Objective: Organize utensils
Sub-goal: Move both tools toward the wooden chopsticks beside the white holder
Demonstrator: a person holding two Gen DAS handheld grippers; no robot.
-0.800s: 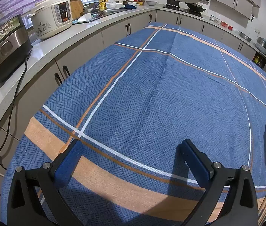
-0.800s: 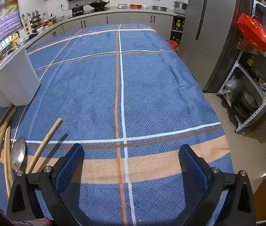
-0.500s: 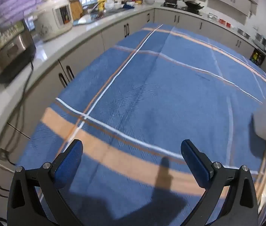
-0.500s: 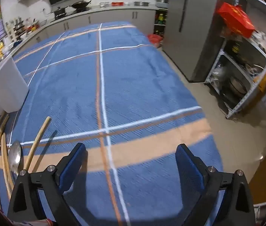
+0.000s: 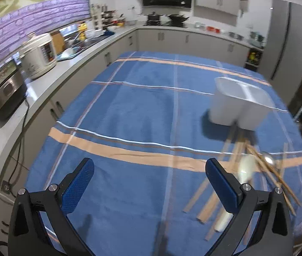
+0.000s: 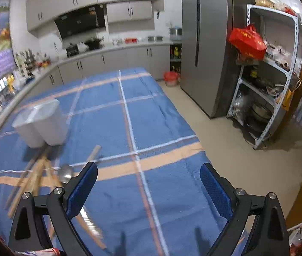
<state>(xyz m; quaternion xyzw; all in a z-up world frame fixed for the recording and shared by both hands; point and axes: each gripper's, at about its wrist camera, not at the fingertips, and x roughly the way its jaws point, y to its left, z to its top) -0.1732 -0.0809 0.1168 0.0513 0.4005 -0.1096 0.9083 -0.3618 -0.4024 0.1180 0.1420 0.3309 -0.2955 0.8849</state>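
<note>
Both claws are spread as wide as they go with nothing in them: left gripper (image 5: pixel 150 180) and right gripper (image 6: pixel 148 180) hang over the blue tablecloth (image 5: pixel 142 106), tilted down, probably lining up a first pick. Loose chopsticks (image 5: pixel 264 164), a metal spoon (image 6: pixel 65 173) and a white spoon (image 5: pixel 245 168) lie scattered just in front of the white two-compartment holder (image 5: pixel 234 104), which looks empty, so sorting hasn't started.

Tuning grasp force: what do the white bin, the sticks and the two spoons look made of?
White bin: likely plastic, matte, slightly translucent rim, two compartments.
Sticks: look like wood or bamboo chopsticks, tan, dull; blurred.
Pale spoon: glossy white, ceramic or plastic, cannot tell.
Grey spoon: probably metal, shiny reflective bowl.
</note>
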